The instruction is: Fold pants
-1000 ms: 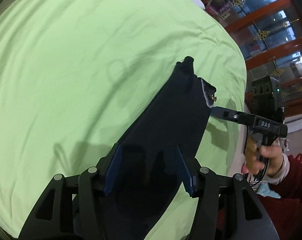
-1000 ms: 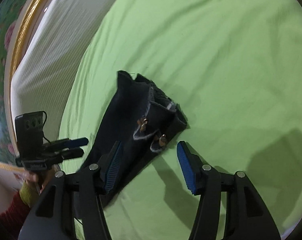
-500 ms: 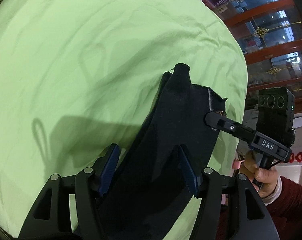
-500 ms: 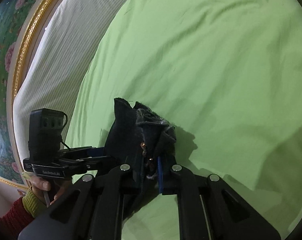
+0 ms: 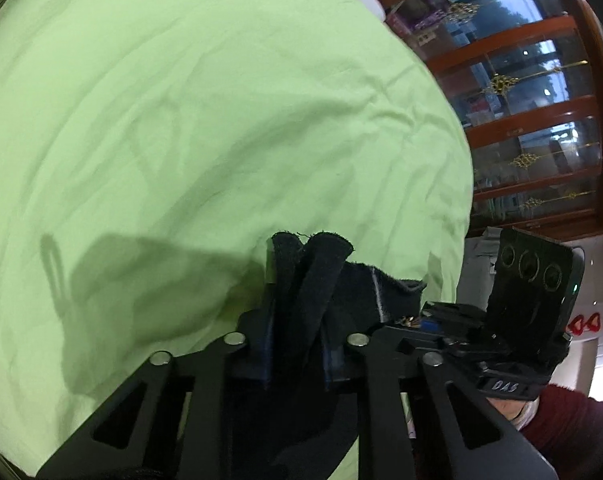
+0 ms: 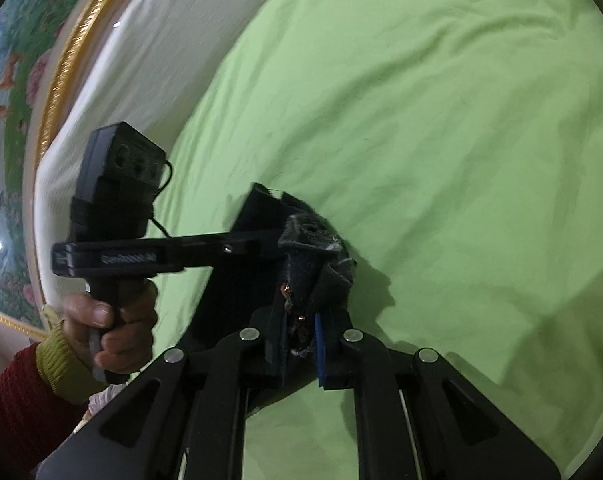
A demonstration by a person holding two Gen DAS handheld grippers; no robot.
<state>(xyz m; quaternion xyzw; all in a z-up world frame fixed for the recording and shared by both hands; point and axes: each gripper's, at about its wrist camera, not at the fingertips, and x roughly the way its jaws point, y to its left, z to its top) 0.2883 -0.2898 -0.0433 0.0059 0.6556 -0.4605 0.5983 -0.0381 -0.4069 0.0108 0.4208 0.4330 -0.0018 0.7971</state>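
Dark navy pants (image 5: pixel 315 264) lie bunched on the green bed sheet (image 5: pixel 181 120). My left gripper (image 5: pixel 297 334) has its jaws closing on a fold of the waist end, and the cloth is pinched between the blue pads. My right gripper (image 6: pixel 299 334) is shut on the other corner of the waistband, where copper rivets show on the pants (image 6: pixel 313 268). The right gripper (image 5: pixel 415 322) reaches in from the right in the left wrist view. In the right wrist view the left gripper (image 6: pixel 267 242) comes in from the left, held by a hand (image 6: pixel 117 320).
The wrinkled green sheet (image 6: pixel 441 140) spreads wide beyond the pants. A white padded headboard (image 6: pixel 141 60) and a gold-framed painting (image 6: pixel 57 76) stand at the left. A wooden glass-door cabinet (image 5: pixel 521 120) stands past the bed's right edge.
The left gripper moved up along the pants to the waist end and closed on it. The right gripper closed on the waistband corner and lifted it slightly. The cloth bunched up between them.
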